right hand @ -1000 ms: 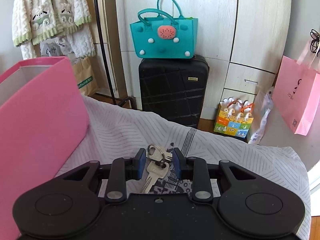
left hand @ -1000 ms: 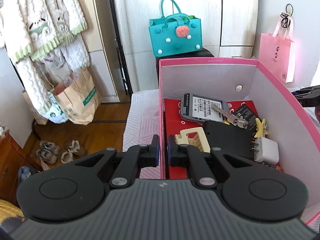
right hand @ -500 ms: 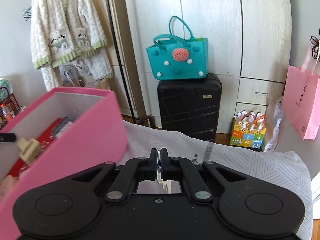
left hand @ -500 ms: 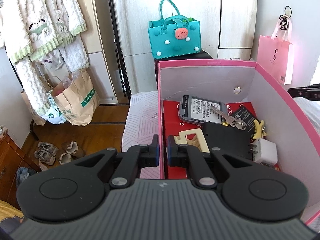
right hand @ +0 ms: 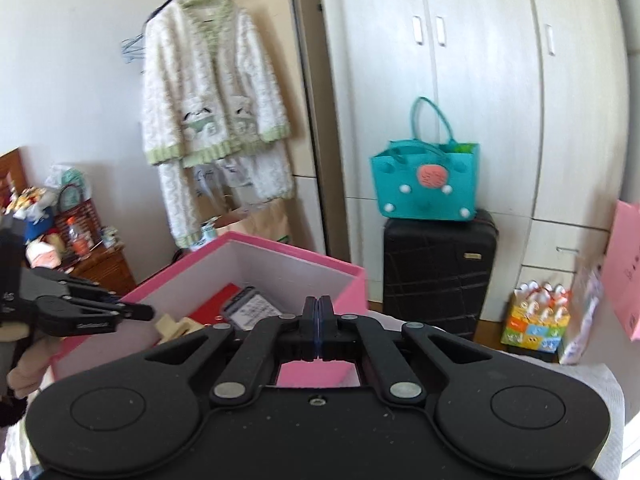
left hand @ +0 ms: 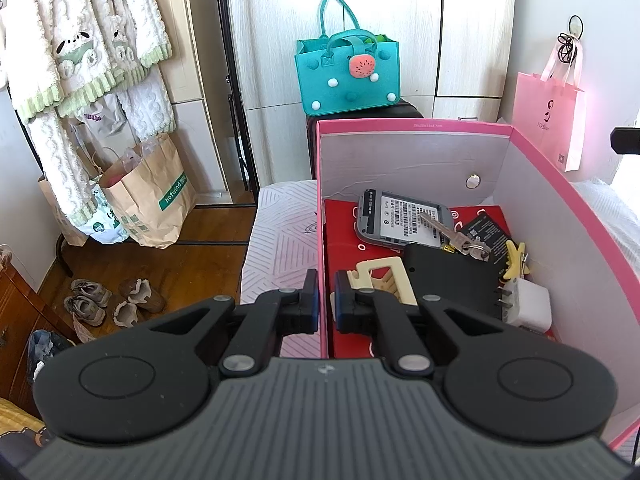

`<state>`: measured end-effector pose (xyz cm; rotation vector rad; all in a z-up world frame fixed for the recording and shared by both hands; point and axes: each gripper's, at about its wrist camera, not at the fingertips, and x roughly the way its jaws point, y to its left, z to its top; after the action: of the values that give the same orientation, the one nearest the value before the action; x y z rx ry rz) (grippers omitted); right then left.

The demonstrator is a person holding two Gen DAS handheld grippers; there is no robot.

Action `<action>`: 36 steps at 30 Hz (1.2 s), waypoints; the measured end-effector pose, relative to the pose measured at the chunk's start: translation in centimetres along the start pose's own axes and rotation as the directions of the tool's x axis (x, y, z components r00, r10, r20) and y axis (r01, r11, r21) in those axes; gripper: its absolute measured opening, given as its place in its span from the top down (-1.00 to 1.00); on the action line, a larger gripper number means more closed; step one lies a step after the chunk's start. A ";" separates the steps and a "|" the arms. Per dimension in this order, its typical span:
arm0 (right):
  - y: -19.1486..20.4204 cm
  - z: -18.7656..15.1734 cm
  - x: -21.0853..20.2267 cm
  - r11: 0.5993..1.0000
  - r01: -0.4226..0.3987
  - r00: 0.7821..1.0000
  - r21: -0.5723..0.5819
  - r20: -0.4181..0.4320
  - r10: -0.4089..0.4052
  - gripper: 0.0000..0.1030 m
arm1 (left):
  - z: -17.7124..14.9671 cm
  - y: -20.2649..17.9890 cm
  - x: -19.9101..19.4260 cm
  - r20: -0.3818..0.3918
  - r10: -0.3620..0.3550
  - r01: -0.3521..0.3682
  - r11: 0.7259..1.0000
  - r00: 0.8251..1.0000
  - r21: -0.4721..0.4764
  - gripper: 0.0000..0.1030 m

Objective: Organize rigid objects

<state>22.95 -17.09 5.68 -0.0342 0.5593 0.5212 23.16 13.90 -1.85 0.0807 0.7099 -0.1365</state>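
Observation:
My left gripper is shut on the near left wall of the pink box. Inside lie a grey phone, a key, a black case, a cream plastic piece, a yellow clip and a white charger. My right gripper is raised over the box's right side, jaws pressed together. The keys it picked up are hidden below the fingers. The left gripper also shows at the left in the right wrist view.
The box stands on a striped white bedcover. A teal felt bag sits on a black suitcase by the wardrobe. A pink paper bag hangs right. Paper bags and shoes are on the floor left.
My right gripper shut on the keys on the bedcover, lifted them and swung up and left toward the pink box. The left gripper has kept its hold on the box wall.

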 end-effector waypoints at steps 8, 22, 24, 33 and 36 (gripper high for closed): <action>-0.6 -4.0 3.1 1.000 -0.005 0.983 0.014 -0.186 0.008 0.82 | 0.0 0.2 0.0 0.002 -0.015 0.015 1.000 1.000 -0.013 0.87; 0.8 -9.2 8.4 0.967 0.063 0.964 -0.246 -0.237 -0.123 0.04 | 0.0 0.2 0.0 0.002 -0.015 0.015 1.000 1.000 -0.015 0.87; 0.5 -9.3 8.5 0.960 0.080 0.968 -0.267 -0.209 -0.139 0.05 | 0.0 0.2 0.0 0.002 -0.015 0.016 1.000 1.000 -0.015 0.87; -2.9 -7.9 6.5 0.998 0.029 0.980 0.056 -0.197 -0.017 0.91 | 0.0 0.3 0.0 0.002 -0.015 0.015 1.000 1.000 -0.014 0.87; -3.9 -7.2 5.3 0.988 -0.011 0.988 0.154 -0.153 0.035 0.91 | 0.0 0.2 0.0 0.002 -0.015 0.015 1.000 1.000 -0.014 0.87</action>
<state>25.11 -19.23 -3.59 0.0783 0.7519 0.4994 23.23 14.14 -1.86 0.0617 0.7101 -0.1458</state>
